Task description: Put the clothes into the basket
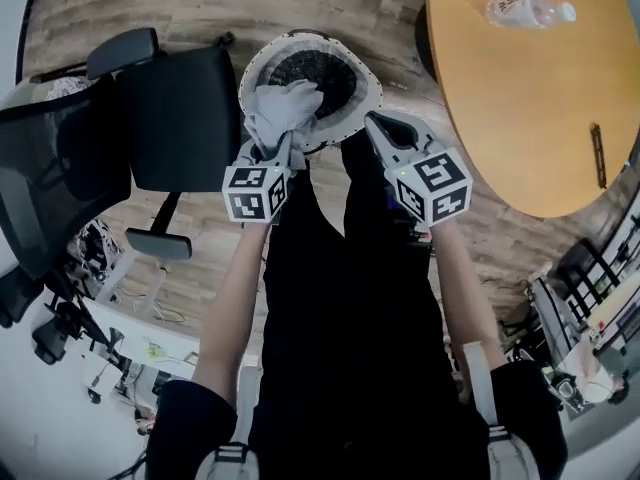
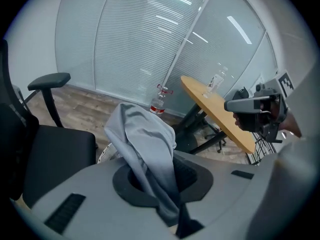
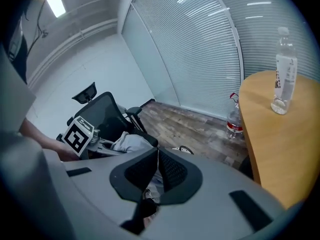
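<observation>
The left hand-held gripper [image 1: 283, 151] is clamped on the grey garment [image 1: 285, 108], bunched just beyond its tips over the basket [image 1: 250, 73] below, so it is best lowered well inside the rim before release, with the right hand-held gripper [image 1: 376, 121], jaws together and empty, clear alongside

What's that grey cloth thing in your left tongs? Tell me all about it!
The grey cloth looks soft, plain and crumpled, with long folds. The left tongs pinch one end, so the rest bunches up in a floppy heap beyond them. It is held above the round white-rimmed basket on the floor, not let go yet.
</observation>
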Demonstrator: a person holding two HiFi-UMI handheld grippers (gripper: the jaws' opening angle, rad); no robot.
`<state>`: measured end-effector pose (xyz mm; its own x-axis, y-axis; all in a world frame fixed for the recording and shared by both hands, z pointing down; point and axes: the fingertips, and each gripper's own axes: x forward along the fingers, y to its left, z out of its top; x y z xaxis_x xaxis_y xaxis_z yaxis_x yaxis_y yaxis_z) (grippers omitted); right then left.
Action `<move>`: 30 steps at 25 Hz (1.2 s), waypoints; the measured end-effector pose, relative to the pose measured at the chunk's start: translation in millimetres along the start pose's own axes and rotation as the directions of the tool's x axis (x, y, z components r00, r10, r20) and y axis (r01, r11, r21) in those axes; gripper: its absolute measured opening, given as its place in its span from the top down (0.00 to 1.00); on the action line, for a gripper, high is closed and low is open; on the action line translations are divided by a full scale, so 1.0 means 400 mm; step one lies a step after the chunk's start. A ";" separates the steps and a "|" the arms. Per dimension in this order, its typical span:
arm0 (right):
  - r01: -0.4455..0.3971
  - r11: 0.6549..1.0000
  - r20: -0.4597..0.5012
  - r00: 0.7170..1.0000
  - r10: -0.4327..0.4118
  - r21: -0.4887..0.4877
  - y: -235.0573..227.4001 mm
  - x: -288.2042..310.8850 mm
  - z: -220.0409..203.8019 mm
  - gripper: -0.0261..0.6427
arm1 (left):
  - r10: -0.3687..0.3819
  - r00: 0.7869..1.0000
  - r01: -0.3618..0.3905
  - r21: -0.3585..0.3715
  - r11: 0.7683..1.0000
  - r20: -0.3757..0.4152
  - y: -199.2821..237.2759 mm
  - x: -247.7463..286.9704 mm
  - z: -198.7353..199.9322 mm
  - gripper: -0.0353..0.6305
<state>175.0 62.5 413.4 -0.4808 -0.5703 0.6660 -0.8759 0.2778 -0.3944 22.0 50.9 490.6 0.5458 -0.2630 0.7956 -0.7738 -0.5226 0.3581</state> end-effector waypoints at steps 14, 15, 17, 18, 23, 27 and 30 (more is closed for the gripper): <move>-0.062 0.997 -0.123 0.990 0.066 0.034 -0.165 0.234 -0.181 0.93 | 0.012 0.993 -0.004 0.064 0.998 -0.119 0.068 0.364 -0.178 0.85; -0.066 0.997 -0.128 0.989 0.070 0.040 -0.169 0.247 -0.198 0.93 | 0.007 0.992 0.002 0.069 0.998 -0.128 0.074 0.387 -0.195 0.85; -0.072 0.996 -0.143 0.987 0.079 0.050 -0.181 0.270 -0.231 0.93 | -0.004 0.989 0.017 0.089 0.996 -0.149 0.084 0.432 -0.229 0.85; -0.074 0.996 -0.150 0.985 0.081 0.053 -0.192 0.283 -0.246 0.93 | -0.007 0.987 0.024 0.104 0.994 -0.161 0.091 0.456 -0.243 0.85; -0.068 0.996 -0.165 0.983 0.076 0.058 -0.252 0.329 -0.293 0.93 | -0.027 0.978 0.064 0.175 0.982 -0.205 0.113 0.591 -0.297 0.85; -0.069 0.996 -0.182 0.980 0.077 0.048 -0.288 0.347 -0.326 0.93 | -0.014 0.975 0.060 0.201 0.978 -0.222 0.138 0.699 -0.343 0.85; -0.072 0.996 -0.192 0.978 0.080 0.050 -0.313 0.360 -0.349 0.93 | 0.008 0.969 0.044 0.203 0.978 -0.249 0.163 0.780 -0.375 0.85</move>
<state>209.9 53.3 647.2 -0.5481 -0.3869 0.7416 -0.8361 0.2790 -0.4723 93.6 56.5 835.4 0.4422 -0.0574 0.8951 -0.6680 -0.6870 0.2860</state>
